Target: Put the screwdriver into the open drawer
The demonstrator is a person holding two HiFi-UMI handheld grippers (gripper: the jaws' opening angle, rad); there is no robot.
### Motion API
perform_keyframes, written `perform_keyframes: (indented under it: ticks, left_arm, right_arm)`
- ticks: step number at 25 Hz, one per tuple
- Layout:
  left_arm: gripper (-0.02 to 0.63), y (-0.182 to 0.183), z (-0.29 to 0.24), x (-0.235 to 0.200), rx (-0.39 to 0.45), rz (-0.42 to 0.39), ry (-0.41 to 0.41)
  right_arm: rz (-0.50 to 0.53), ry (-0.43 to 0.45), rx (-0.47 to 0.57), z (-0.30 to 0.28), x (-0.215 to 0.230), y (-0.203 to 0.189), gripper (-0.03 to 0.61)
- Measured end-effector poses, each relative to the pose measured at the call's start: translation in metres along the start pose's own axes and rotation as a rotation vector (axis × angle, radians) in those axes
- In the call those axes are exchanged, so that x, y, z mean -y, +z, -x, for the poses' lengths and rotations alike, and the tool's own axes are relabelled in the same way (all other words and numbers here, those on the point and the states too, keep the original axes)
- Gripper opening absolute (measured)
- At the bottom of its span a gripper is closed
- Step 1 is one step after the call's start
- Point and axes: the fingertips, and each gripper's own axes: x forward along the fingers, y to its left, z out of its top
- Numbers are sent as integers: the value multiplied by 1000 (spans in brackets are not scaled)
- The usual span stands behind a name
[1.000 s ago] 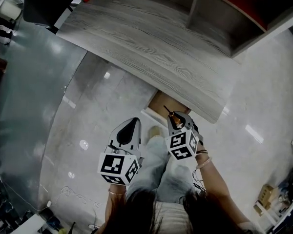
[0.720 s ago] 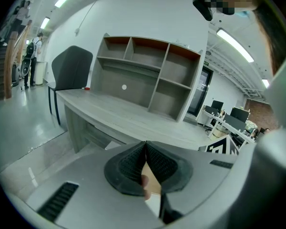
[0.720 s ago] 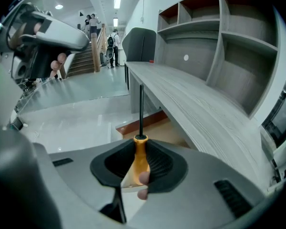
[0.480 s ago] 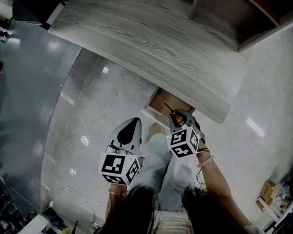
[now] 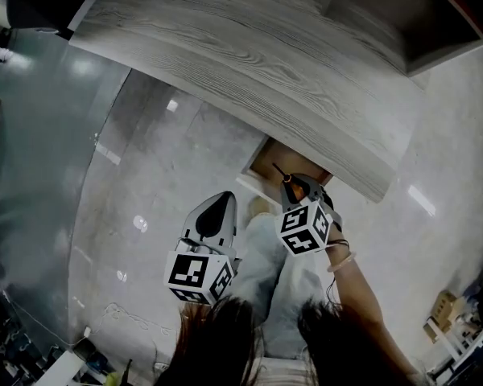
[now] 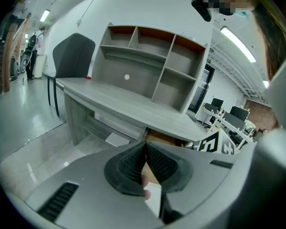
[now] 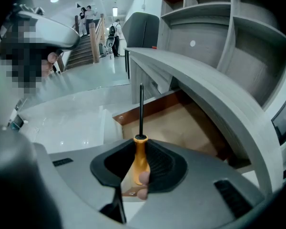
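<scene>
My right gripper is shut on the screwdriver, which has an orange handle and a thin dark shaft pointing forward over the open drawer. The drawer is brown inside and sticks out from under the grey desk. In the head view the right gripper hovers just before the drawer, with the screwdriver tip over its near edge. My left gripper is lower left of it, jaws shut with nothing between them, as the left gripper view shows.
The grey wooden desk carries a shelf unit. A dark chair stands at its left end. Glossy pale floor lies around. The person's legs are below the grippers. Clutter sits at the far right.
The desk and drawer have shifted slightly in the head view as the head moved. The right gripper with the screwdriver has edged a little closer to the drawer. The left gripper keeps its place.
</scene>
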Motion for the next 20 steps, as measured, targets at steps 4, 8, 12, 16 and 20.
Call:
perform_keyframes:
  ticks: [4, 8, 12, 16, 20]
  left_arm:
    - [18, -9, -6, -4, -13, 32, -3]
    - [18, -19, -12, -5, -24, 44, -11]
    - [18, -28, -18, -2, -34, 37, -25]
    - [18, -39, -24, -1, -45, 48, -34]
    - [18, -52, -29, -1, -63, 58, -39]
  right_arm:
    - [-7, -11, -29, -11, 0, -5, 89]
    - [-11, -20, -47, -18, -1, -6, 89]
    - [-10, -22, -64, -25, -2, -10, 89]
    - [-6, -19, -78, -32, -5, -14, 89]
    - [-7, -10, -108, -40, -9, -16, 89]
